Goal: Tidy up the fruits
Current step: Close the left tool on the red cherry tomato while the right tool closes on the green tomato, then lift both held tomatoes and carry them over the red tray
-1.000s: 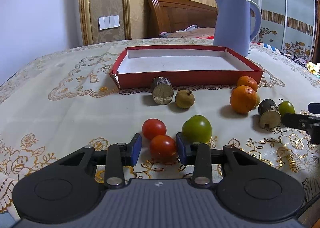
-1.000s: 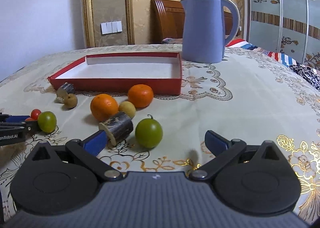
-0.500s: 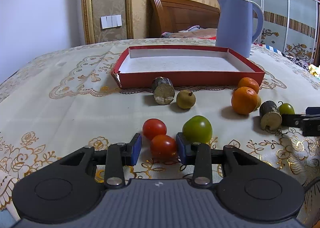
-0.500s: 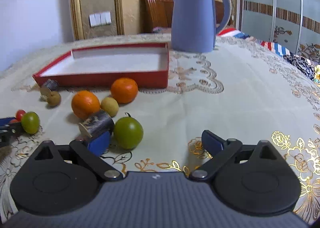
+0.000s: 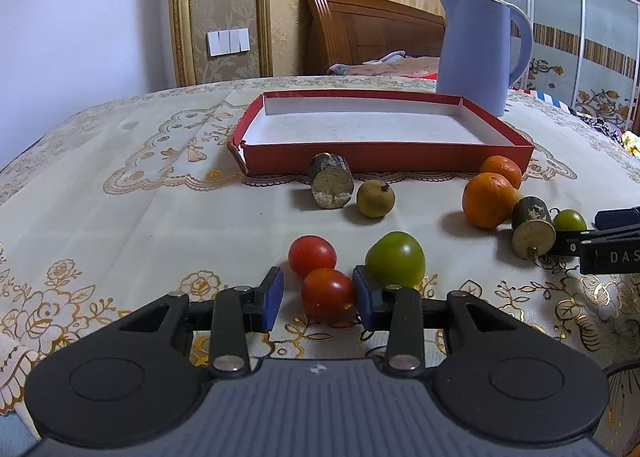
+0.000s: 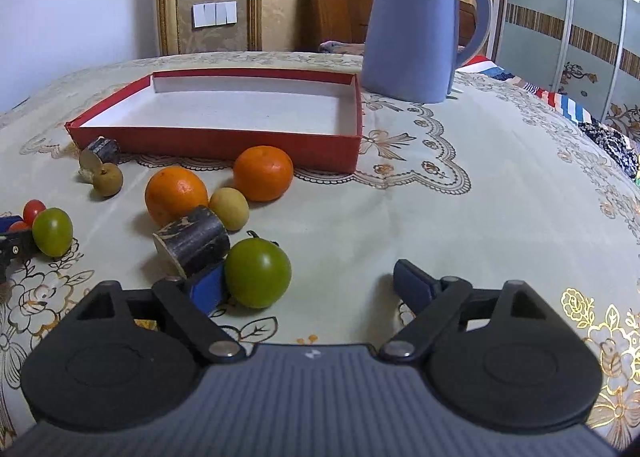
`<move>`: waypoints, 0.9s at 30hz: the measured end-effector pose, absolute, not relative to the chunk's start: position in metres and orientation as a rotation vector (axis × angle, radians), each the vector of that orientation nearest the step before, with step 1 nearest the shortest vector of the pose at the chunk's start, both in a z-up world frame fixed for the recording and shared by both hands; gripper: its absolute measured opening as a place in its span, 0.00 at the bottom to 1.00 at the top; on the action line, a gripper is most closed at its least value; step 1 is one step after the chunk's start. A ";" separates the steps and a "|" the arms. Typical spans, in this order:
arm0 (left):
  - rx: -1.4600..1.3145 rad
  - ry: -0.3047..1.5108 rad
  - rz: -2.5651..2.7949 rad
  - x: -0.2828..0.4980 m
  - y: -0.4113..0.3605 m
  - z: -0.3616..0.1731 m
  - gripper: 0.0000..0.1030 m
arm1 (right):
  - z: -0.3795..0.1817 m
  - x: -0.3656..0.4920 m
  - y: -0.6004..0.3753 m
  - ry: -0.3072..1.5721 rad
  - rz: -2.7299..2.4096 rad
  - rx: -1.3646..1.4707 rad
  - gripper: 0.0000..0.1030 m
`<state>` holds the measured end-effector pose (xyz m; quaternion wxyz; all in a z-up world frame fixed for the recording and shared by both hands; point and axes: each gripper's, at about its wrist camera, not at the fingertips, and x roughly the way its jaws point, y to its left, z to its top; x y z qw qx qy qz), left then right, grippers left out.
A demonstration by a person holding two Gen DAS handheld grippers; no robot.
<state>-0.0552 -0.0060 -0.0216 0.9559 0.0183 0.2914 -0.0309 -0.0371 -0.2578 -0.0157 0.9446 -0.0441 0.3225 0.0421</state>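
Your left gripper point(image 5: 318, 293) sits low on the bench point(image 5: 160, 217), jaws apart around the near red tomato point(image 5: 327, 292), not clamped. Your right gripper point(image 6: 306, 287) is spread wide; the green tomato point(image 6: 257, 272) lies at 11 o'clock, beside its left finger.

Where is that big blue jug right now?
The blue jug stands upright at the table's far side, just behind the red tray's right corner, in both views.

Right gripper point(image 6: 316, 289) gapes beside green tomato point(image 6: 257, 272).
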 end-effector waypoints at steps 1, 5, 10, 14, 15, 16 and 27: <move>0.038 0.589 -0.065 -0.056 -0.005 -0.022 0.36 | -0.015 -0.037 -0.257 0.654 0.090 -0.094 0.79; 0.034 0.589 -0.069 -0.060 -0.003 -0.021 0.36 | -0.014 -0.038 -0.249 0.641 0.108 -0.129 0.64; 0.037 0.579 -0.086 -0.062 -0.001 -0.022 0.35 | -0.013 -0.036 -0.247 0.639 0.156 -0.117 0.40; 0.038 0.576 -0.098 -0.063 0.000 -0.022 0.35 | -0.014 -0.039 -0.242 0.623 0.172 -0.135 0.31; 0.032 0.574 -0.105 -0.063 0.001 -0.022 0.33 | -0.014 -0.039 -0.243 0.621 0.173 -0.133 0.31; 0.020 0.573 -0.123 -0.064 0.003 -0.022 0.31 | -0.014 -0.039 -0.243 0.620 0.177 -0.126 0.31; 0.024 0.573 -0.133 -0.063 0.002 -0.022 0.26 | -0.014 -0.040 -0.250 0.616 0.186 -0.092 0.31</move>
